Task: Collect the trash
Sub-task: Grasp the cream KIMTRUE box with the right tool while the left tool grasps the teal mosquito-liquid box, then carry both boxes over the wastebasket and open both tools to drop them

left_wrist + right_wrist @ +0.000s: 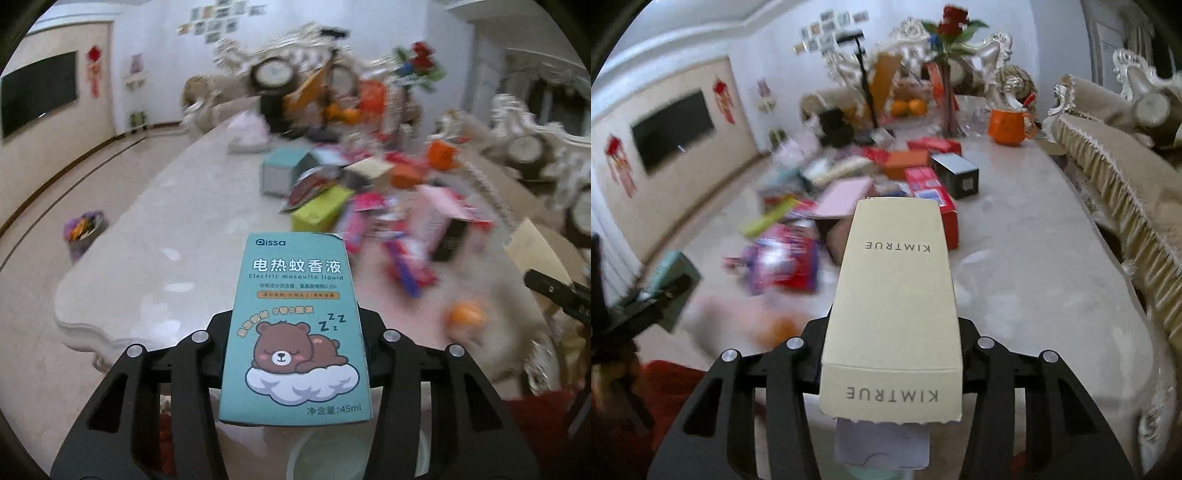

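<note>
Trash in hand on both sides: left gripper (295,325) grasps a teal mosquito-liquid box (295,325), centre of the left wrist view; right gripper (892,325) grasps a cream KIMTRUE box (892,295), centre of the right wrist view. Both boxes sit clamped between the jaws above the worktop (1034,258). Step judged: pick done, carry pending. A lined bin (83,230) stands on the floor at left of the left wrist view; next move likely calls for swinging there without loosening. Remaining packaging pile (369,206) awaits, mid-frame.

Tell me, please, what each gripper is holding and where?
Left gripper: teal mosquito-liquid box, by its side faces. Right gripper: cream KIMTRUE box, likewise.
</note>
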`<state>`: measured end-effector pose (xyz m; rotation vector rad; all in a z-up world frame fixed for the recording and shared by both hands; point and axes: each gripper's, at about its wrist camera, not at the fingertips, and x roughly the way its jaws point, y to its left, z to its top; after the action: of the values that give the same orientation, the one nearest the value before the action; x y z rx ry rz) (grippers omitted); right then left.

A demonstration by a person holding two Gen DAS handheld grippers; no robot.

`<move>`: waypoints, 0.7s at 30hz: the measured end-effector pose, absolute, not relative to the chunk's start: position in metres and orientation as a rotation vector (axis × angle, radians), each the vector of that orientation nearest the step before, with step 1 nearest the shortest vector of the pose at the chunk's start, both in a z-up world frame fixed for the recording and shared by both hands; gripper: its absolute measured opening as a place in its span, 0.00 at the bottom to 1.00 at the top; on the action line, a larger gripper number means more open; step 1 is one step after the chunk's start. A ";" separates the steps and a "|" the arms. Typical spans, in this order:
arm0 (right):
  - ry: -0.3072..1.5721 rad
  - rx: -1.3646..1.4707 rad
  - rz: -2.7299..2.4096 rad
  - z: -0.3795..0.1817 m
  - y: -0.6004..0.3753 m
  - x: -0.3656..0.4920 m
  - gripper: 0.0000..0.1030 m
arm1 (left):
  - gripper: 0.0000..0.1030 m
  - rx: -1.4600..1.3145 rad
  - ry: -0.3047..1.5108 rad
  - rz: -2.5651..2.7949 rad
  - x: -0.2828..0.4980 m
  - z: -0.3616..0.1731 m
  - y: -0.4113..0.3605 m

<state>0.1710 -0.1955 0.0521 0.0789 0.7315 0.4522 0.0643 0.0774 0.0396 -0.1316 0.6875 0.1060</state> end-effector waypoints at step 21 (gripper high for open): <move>1.248 -0.042 0.510 -0.141 -0.122 0.092 0.71 | 0.72 -0.044 1.254 -0.161 0.021 -0.165 -0.018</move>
<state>0.0916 -0.1223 -0.1406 -0.0424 1.2480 0.5102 0.0209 -0.0179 -0.1645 -0.0443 1.2538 -0.1610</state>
